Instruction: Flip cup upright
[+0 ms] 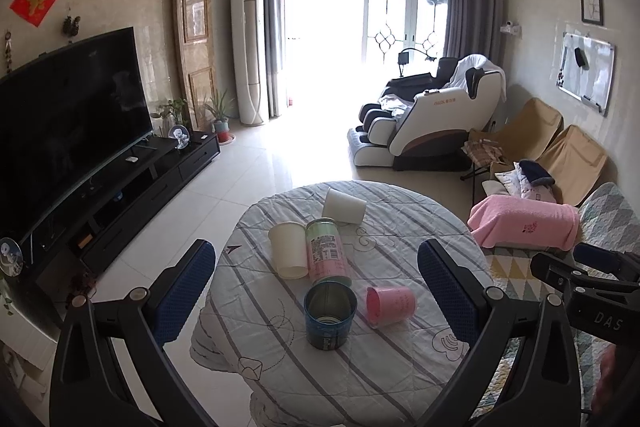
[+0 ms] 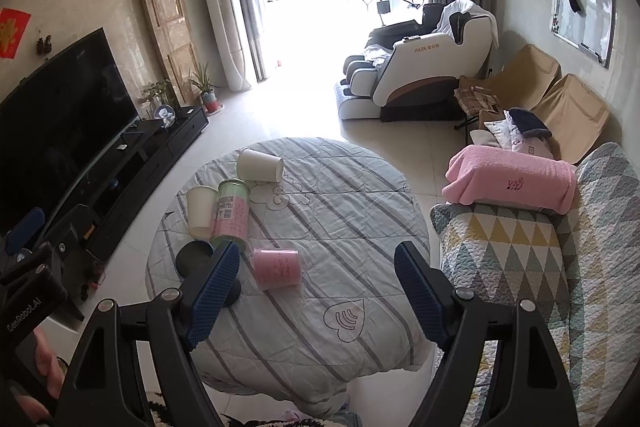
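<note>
A pink cup point(image 1: 391, 306) lies on its side on the round cloth-covered table point(image 1: 384, 227), its mouth to the left; it also shows in the right wrist view point(image 2: 277, 268). A blue tin point(image 1: 330, 315) stands upright beside it. A cream cup point(image 1: 289, 250) and a pink-green canister point(image 1: 327, 251) lie on their sides further back, and a white cup point(image 1: 345, 207) lies behind them. My left gripper point(image 1: 316, 279) is open above the table's near side. My right gripper point(image 2: 316, 287) is open, the pink cup just beyond its left finger.
A quilted sofa point(image 2: 520, 267) with a pink towel point(image 2: 514, 179) flanks the table's right. A TV point(image 1: 68, 115) on a black stand is on the left, a massage chair point(image 1: 432, 119) behind. The right gripper's body point(image 1: 588, 287) shows at the left view's right edge.
</note>
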The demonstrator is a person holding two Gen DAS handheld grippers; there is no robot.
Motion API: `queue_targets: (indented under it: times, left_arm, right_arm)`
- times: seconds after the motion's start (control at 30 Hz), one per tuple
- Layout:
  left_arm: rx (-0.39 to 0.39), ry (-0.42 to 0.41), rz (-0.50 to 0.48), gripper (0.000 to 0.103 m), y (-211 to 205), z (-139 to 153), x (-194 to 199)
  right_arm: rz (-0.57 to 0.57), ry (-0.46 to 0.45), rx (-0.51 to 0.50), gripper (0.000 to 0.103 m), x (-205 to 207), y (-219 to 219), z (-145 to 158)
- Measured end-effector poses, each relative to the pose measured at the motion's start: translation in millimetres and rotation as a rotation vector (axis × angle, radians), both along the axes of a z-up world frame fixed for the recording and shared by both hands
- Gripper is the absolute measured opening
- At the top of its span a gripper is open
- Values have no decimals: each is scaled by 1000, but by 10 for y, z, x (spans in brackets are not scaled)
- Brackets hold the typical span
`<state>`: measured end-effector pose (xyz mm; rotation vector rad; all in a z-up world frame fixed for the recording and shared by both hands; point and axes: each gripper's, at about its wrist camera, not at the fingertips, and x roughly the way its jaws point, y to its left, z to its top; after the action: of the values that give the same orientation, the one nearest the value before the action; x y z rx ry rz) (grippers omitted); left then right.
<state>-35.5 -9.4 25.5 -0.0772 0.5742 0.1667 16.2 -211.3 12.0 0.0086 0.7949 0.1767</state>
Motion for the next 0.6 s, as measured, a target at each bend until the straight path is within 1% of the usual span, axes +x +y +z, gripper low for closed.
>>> queue_targets:
  times: [0.6]
  left_arm:
    - [1, -9, -11, 102, 38, 23, -14]
  right_arm:
    - [-6, 12, -22, 81, -25, 47, 26]
